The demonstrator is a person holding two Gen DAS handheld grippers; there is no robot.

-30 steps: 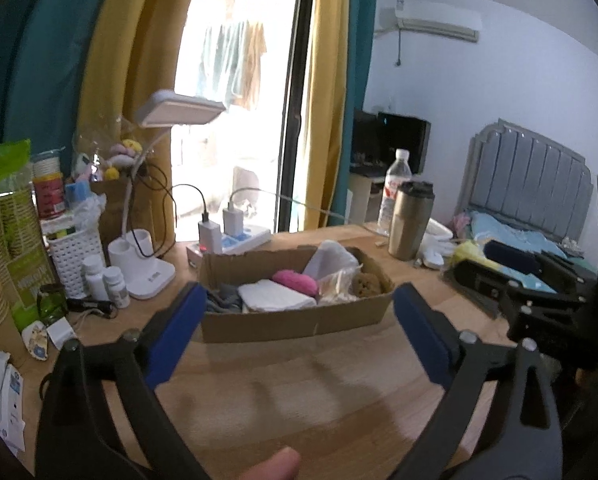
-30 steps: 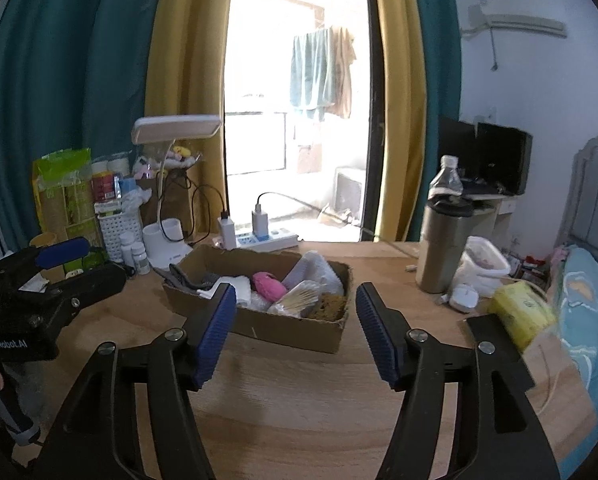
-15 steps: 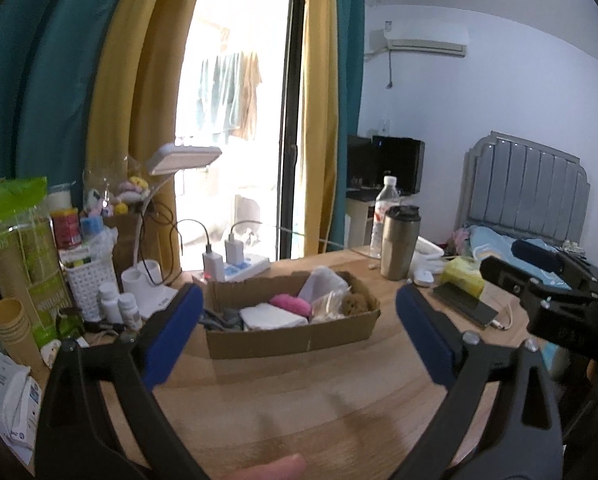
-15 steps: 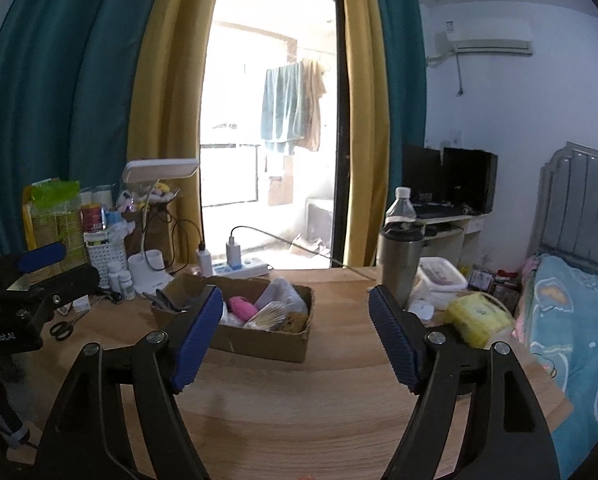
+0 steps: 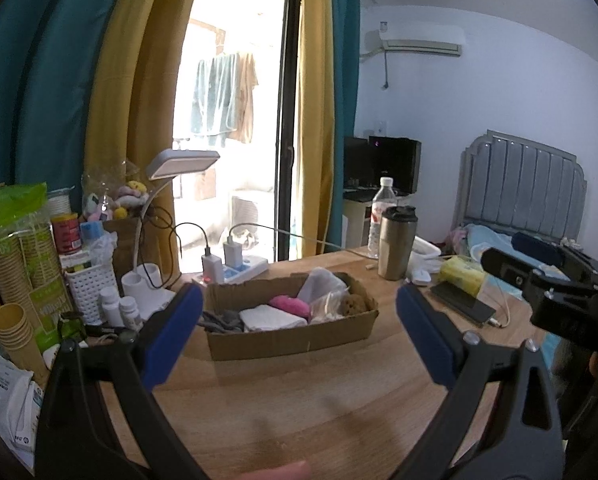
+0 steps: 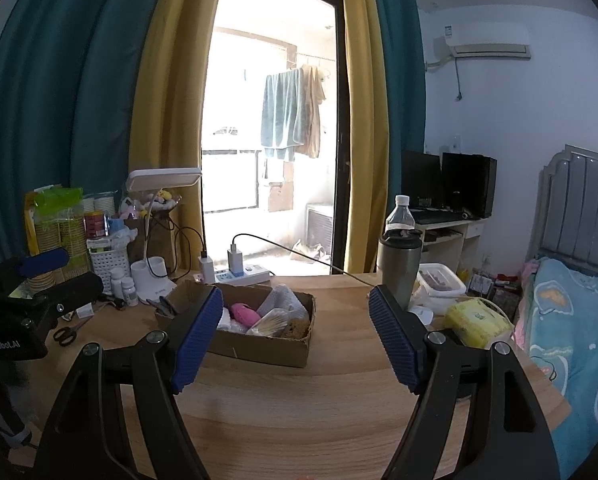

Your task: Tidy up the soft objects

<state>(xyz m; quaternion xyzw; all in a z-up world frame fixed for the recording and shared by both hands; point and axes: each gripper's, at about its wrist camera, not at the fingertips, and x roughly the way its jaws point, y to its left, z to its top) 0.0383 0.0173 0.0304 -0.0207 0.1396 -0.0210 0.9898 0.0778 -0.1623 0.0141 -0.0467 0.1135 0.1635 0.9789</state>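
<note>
Right now your table (image 5: 299, 412) carries the cardboard box (image 5: 291, 338) near its middle, and the soft things lie inside it, which fits either a box waiting to be emptied and sorted or one just filled, so hold back from any reach until you know which. Both tools hang above the bare wood, well short of the box: your left tool (image 5: 295, 336) is spread wide and holds nothing, and your right tool (image 6: 295, 340) is likewise wide and empty. Whichever way you go, come in from above with the fingers straddling one item only, and close gently, since these things will squash and sag. In the box, a white folded cloth (image 5: 271, 318) sits beside a pink plush piece (image 5: 289, 305), with a clear bag (image 5: 327, 300) and a brown sponge-like lump (image 5: 353, 303) toward the right end.
</note>
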